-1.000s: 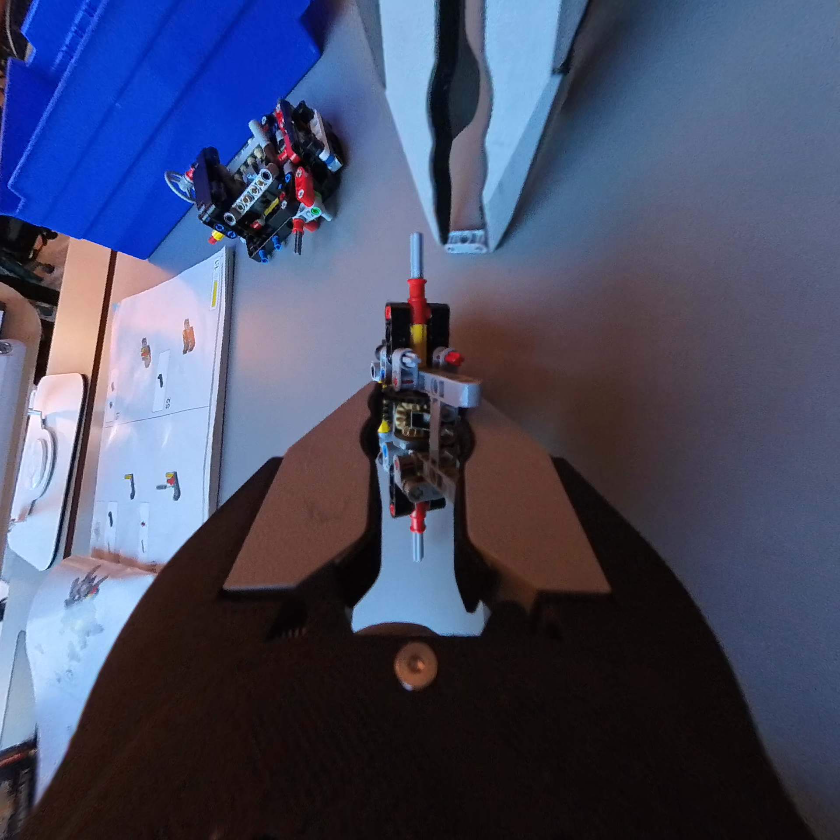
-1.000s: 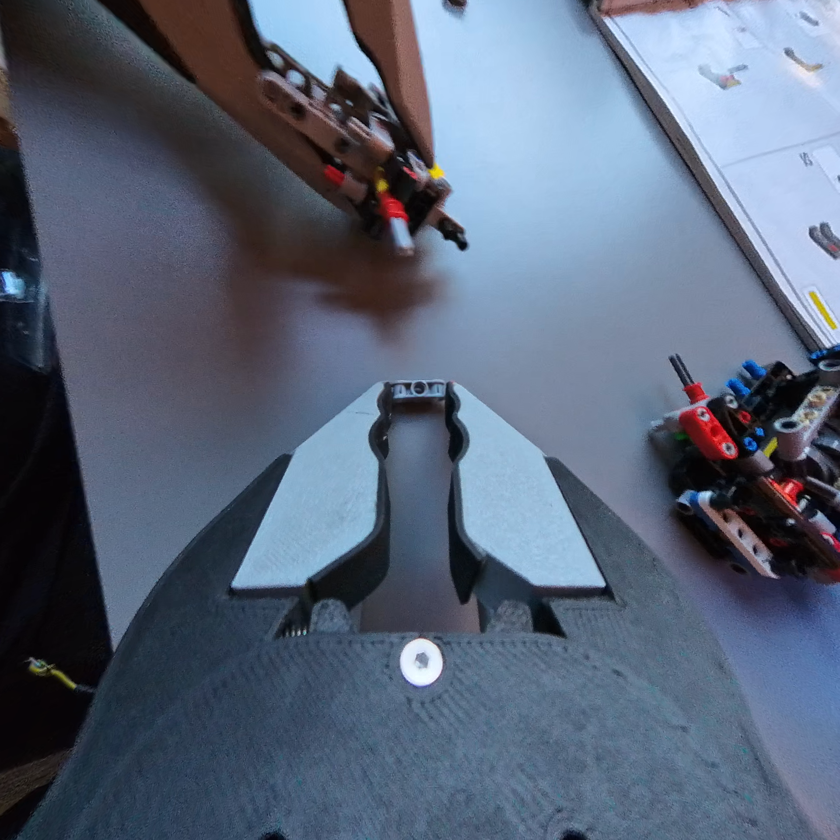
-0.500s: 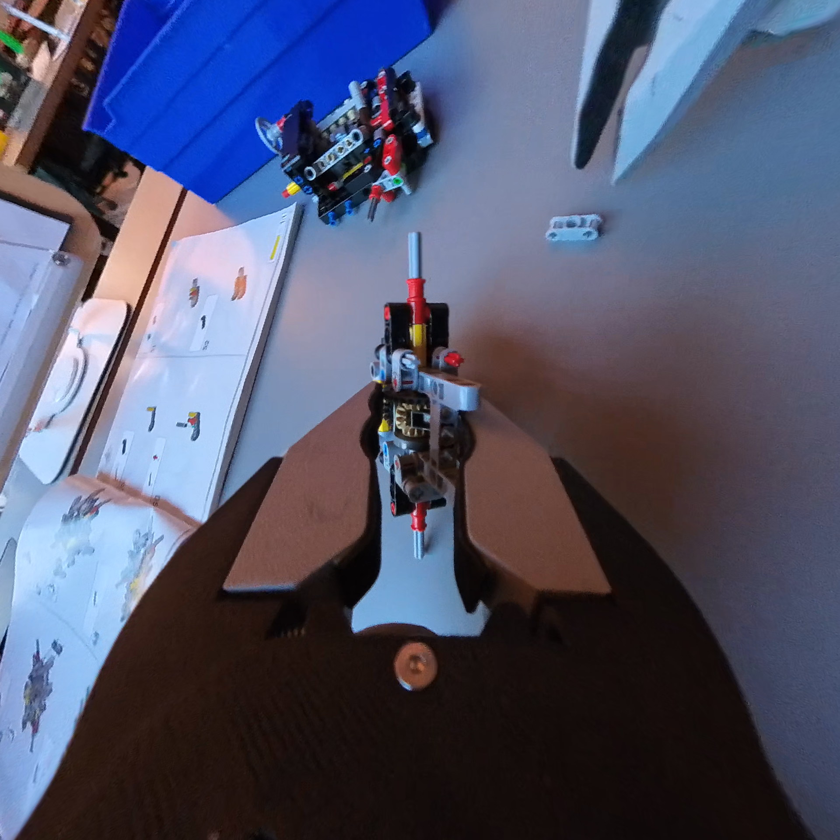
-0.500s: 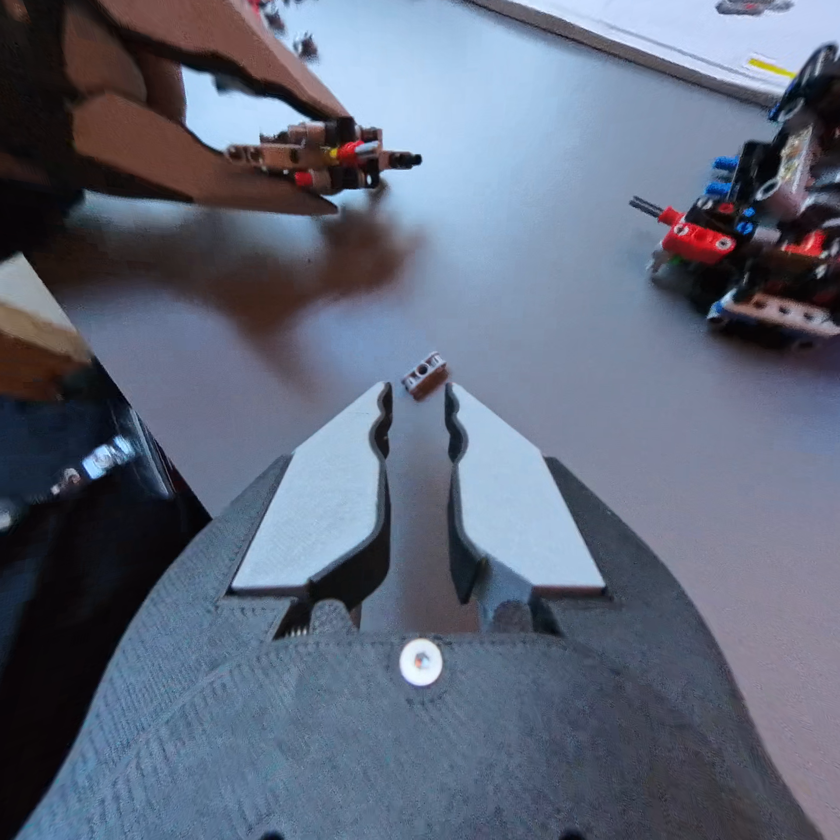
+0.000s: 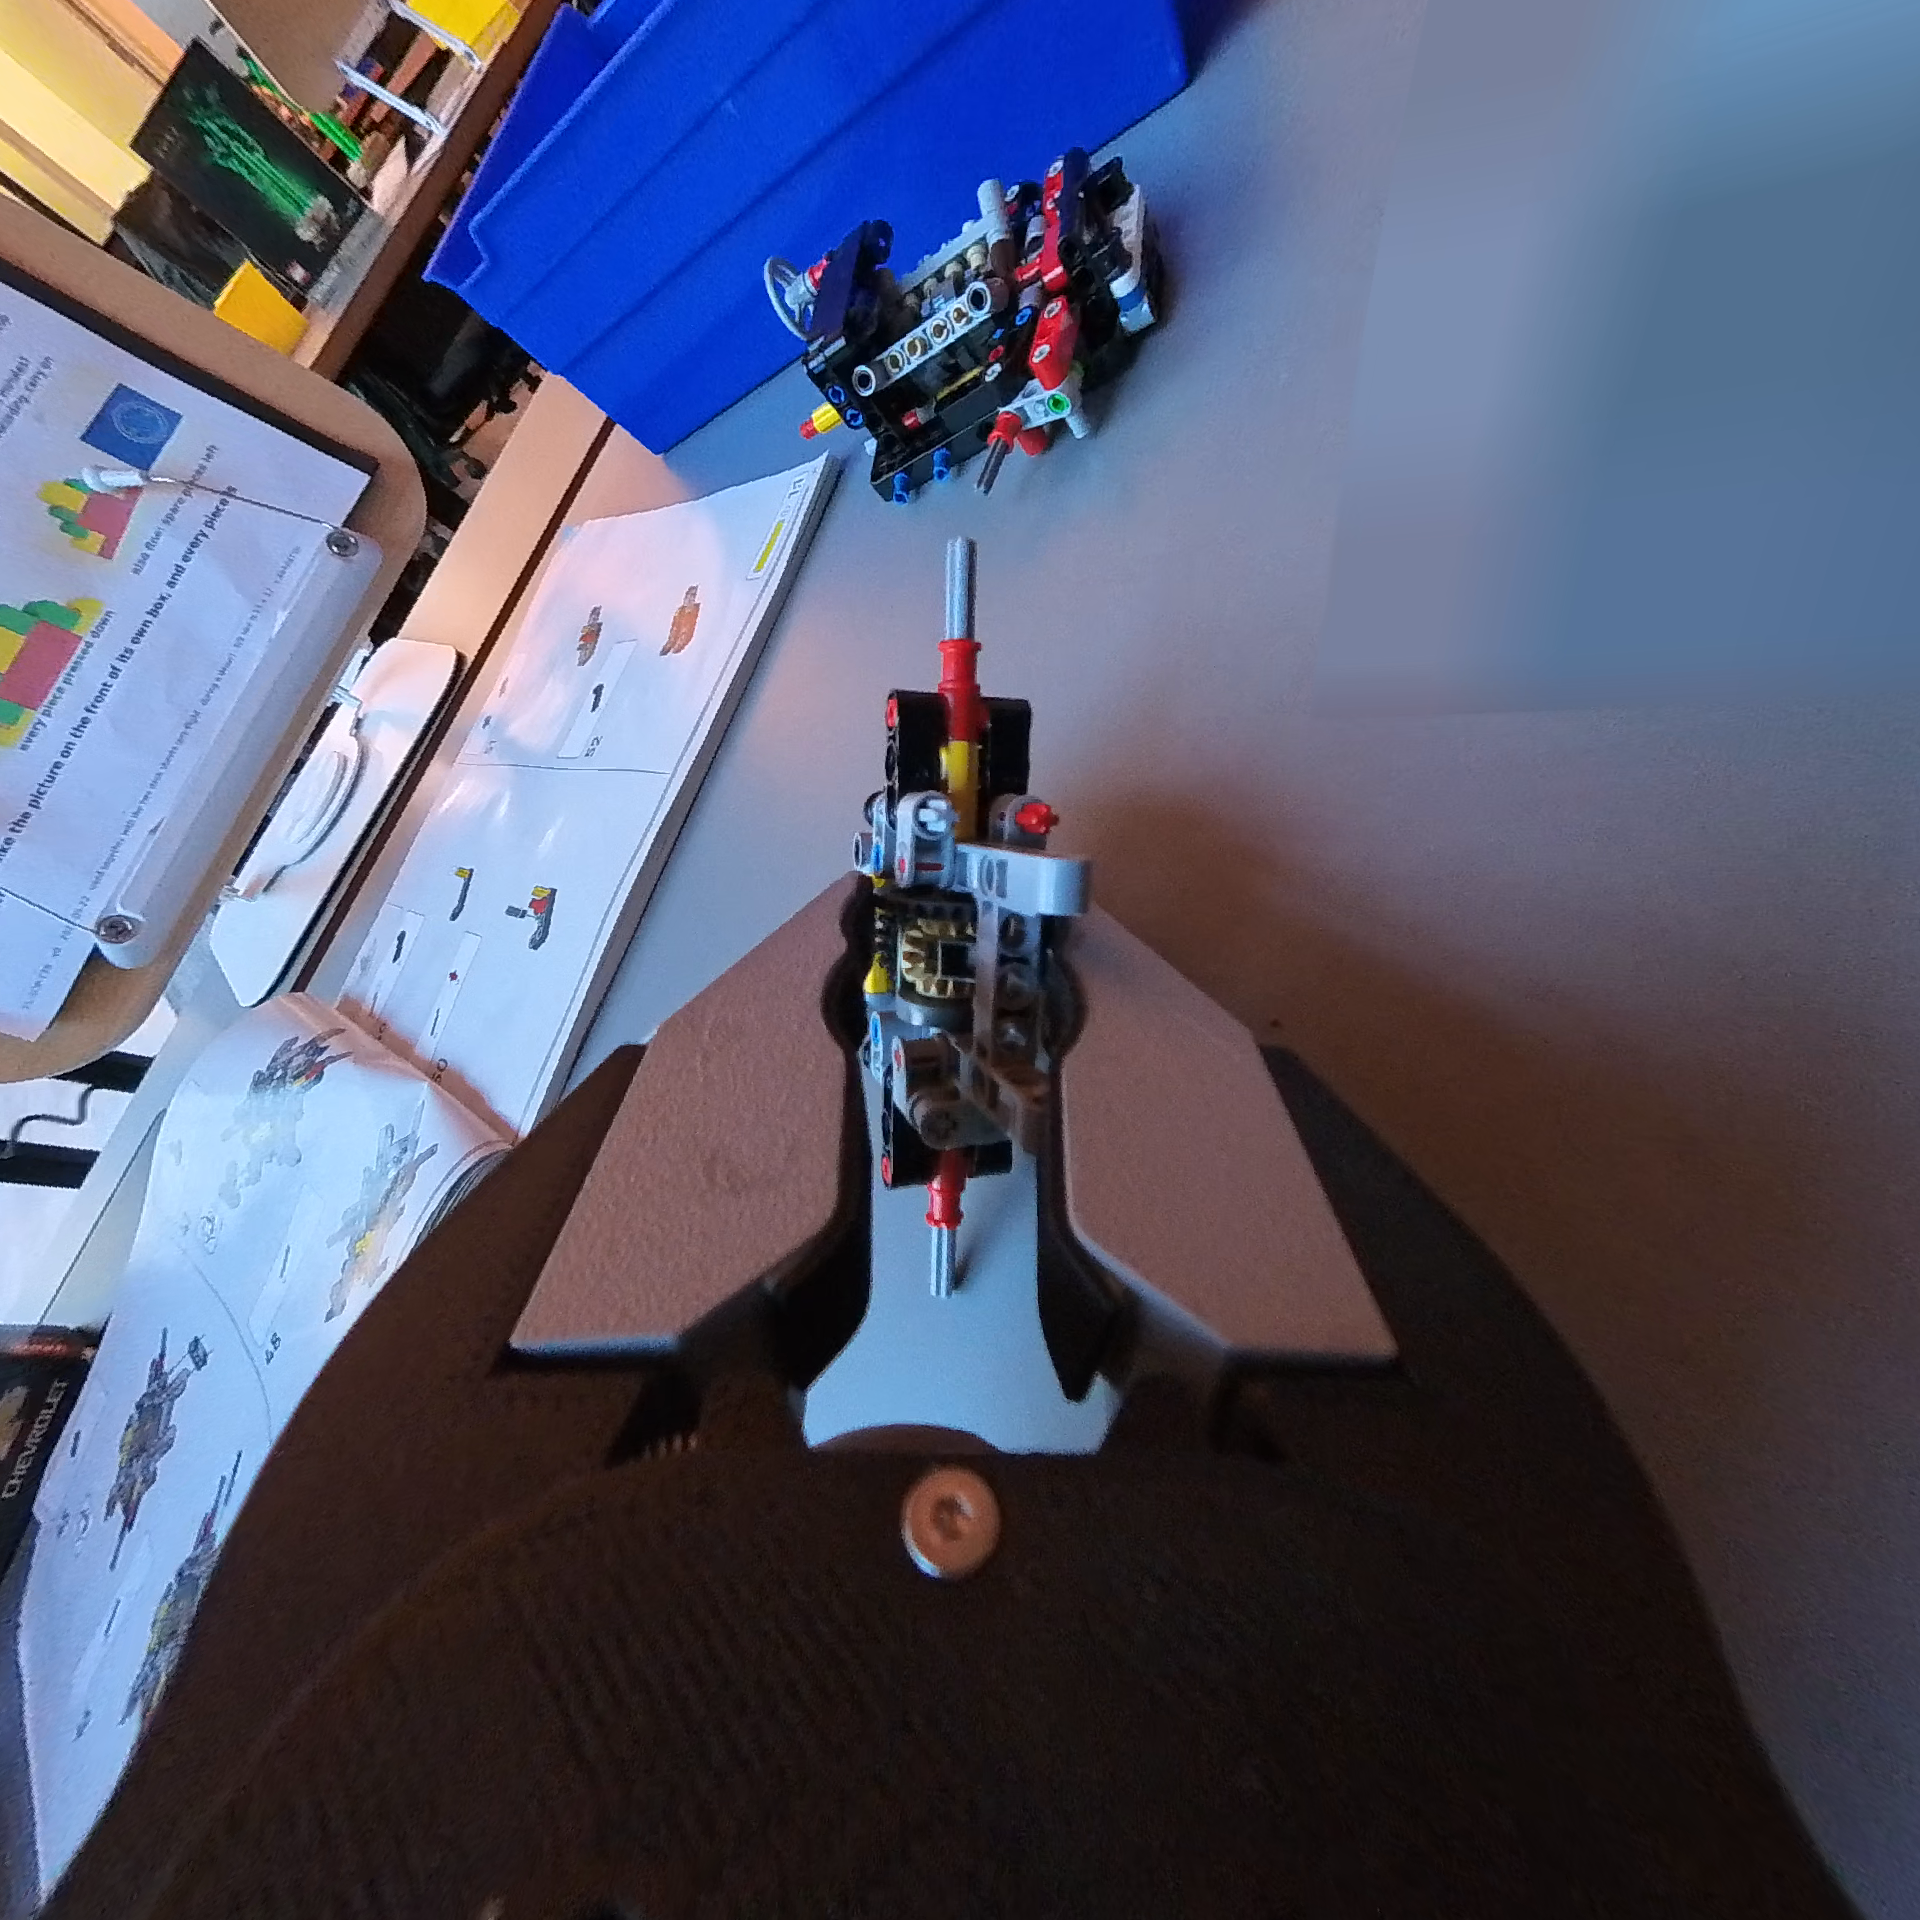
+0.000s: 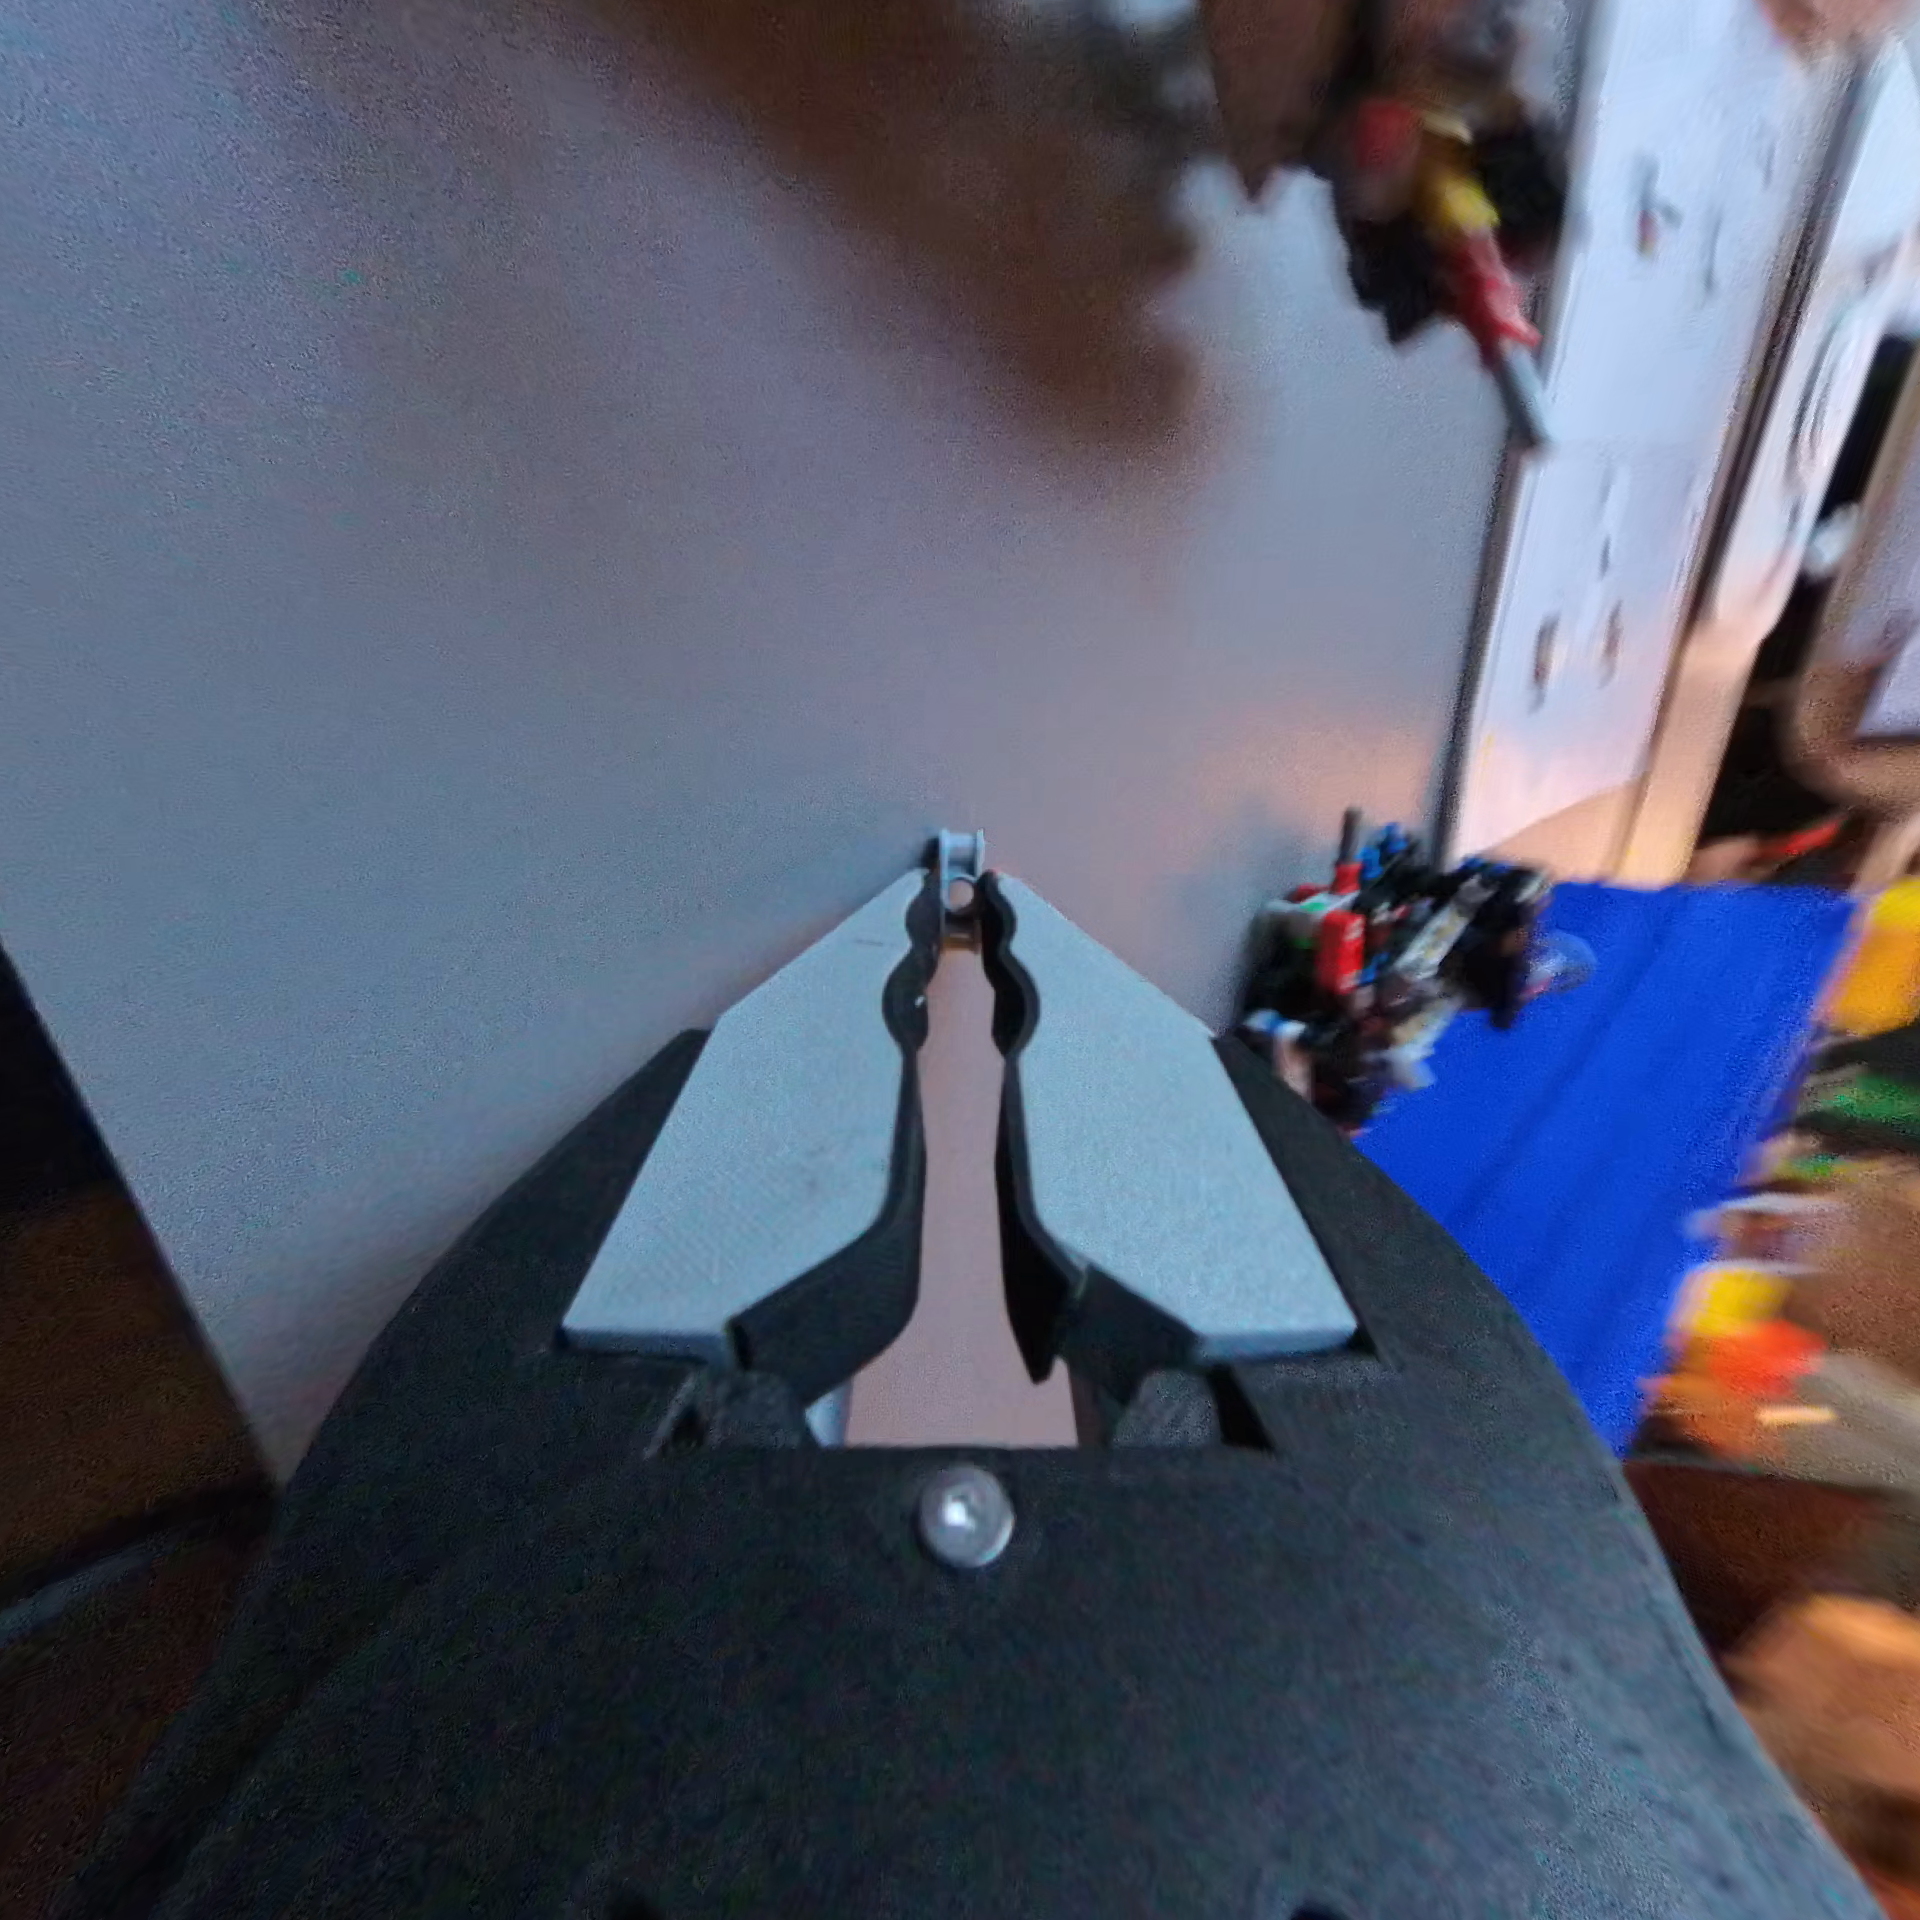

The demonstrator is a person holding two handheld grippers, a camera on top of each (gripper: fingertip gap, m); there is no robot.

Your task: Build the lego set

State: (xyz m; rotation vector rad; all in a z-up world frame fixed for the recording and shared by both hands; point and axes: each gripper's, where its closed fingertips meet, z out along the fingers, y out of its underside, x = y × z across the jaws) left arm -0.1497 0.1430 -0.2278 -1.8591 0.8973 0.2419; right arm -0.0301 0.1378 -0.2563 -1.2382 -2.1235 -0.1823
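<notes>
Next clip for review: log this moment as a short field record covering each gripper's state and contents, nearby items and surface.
Left gripper: shut on a multicoloured building-brick sub-assembly with a grey axle and red bushes
Right gripper: shut on a small light-grey holed connector piece
Surface: grey tabletop
Nearby: larger black-and-red brick model; open instruction booklet; blue plastic bins
Image quality: right wrist view blurred

Right view blurs the toy model (image 6: 1392, 987); blue bin (image 5: 790, 187) cut off.
</notes>
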